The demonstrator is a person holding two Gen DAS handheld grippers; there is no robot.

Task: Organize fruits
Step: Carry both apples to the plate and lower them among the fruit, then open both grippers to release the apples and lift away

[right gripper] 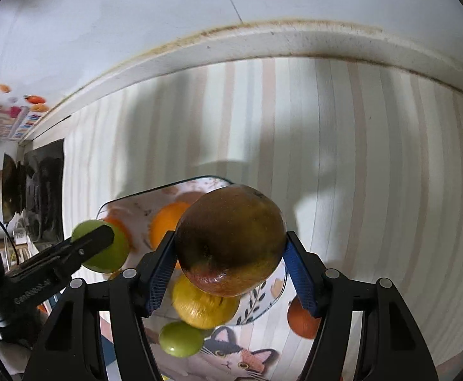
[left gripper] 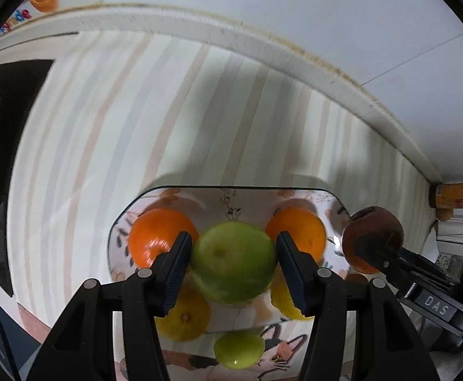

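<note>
The left gripper (left gripper: 233,262) is clamped on a round green apple (left gripper: 233,260), its ribbed blue pads (left gripper: 177,270) pressing both flanks. The right gripper (right gripper: 230,266) likewise grips a large mottled red-green mango (right gripper: 231,241). Both fruits hang above a rectangular glass tray with a leaf-and-flower print (left gripper: 231,190), which already holds two round oranges (left gripper: 160,235) and two yellow lemons (left gripper: 184,320). A smaller green fruit (left gripper: 239,349) lies nearer, just outside the tray's near edge on a striped tablecloth (left gripper: 104,127). To place well, each fruit would likely be lowered into a free gap in the tray, hands kept apart, and released only once resting, since round fruit rolls and may knock its neighbours.
</note>
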